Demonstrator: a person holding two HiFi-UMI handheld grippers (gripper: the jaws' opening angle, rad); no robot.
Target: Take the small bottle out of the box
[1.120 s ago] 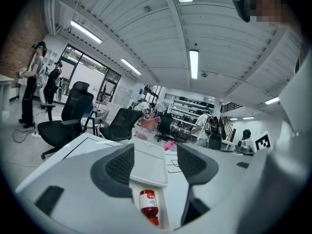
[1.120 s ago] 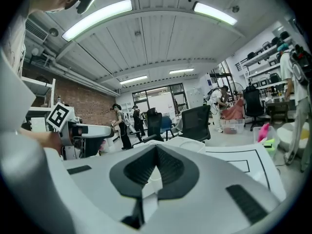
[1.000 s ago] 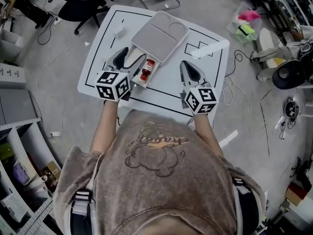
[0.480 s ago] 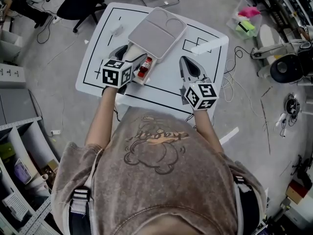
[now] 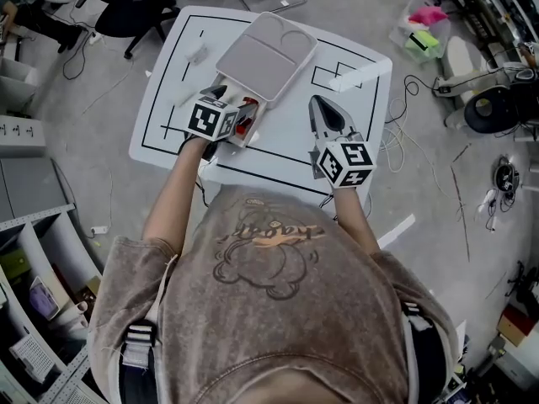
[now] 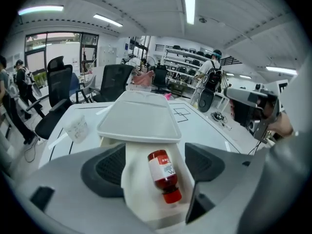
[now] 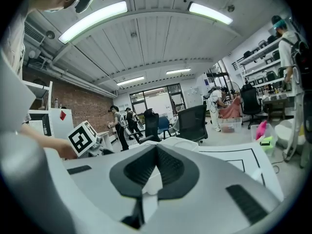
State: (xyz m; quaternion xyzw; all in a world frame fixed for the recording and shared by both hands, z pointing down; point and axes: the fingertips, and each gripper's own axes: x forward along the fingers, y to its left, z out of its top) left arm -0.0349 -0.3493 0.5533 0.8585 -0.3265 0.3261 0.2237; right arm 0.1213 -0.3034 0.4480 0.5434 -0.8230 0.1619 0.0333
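The left gripper [image 6: 155, 162] has its jaws wide open, with the small bottle [image 6: 162, 174] between them, but they do not pinch it yet. The bottle lies on its side in the open end of the box [image 6: 141, 118], so grabbing it and lifting it out are still to do. Off to the side, the right gripper [image 7: 156, 152] is closed on nothing, over the table [image 5: 354, 141].

Black office chairs [image 5: 145, 8] stand on grey floor [image 5: 80, 188] under strip lights [image 7: 95, 19].
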